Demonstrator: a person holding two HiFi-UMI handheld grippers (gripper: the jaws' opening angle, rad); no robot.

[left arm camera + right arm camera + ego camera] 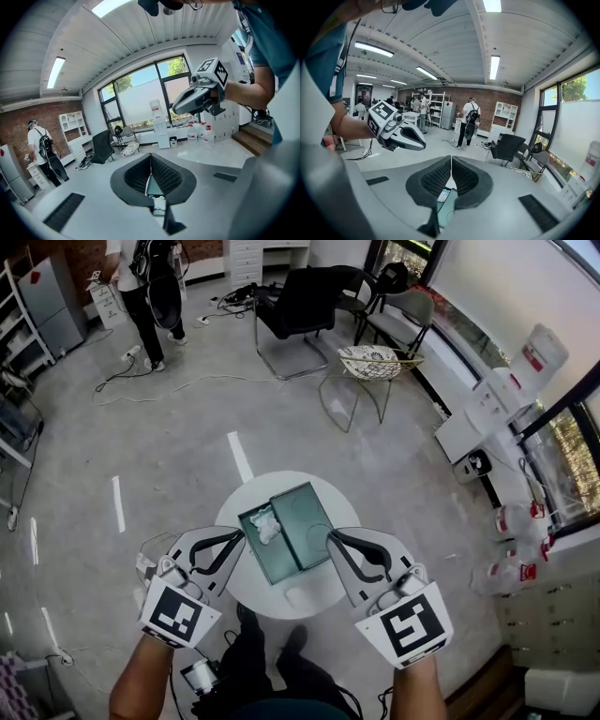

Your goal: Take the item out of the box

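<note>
Crumpled white item (265,524) lying in the left half of the open green box (281,561), towards its far end, touched by neither claw. Box set on a small round white table (300,601). Left gripper (234,540) by the box's left edge, clenched tight on nothing. Right gripper (335,540) by the right edge, likewise pressed closed and empty. Farther off on the grey floor (187,446), a black chair (300,301) and a standing person (145,287).

A round white table (274,600) bears an open green box (291,532).
</note>
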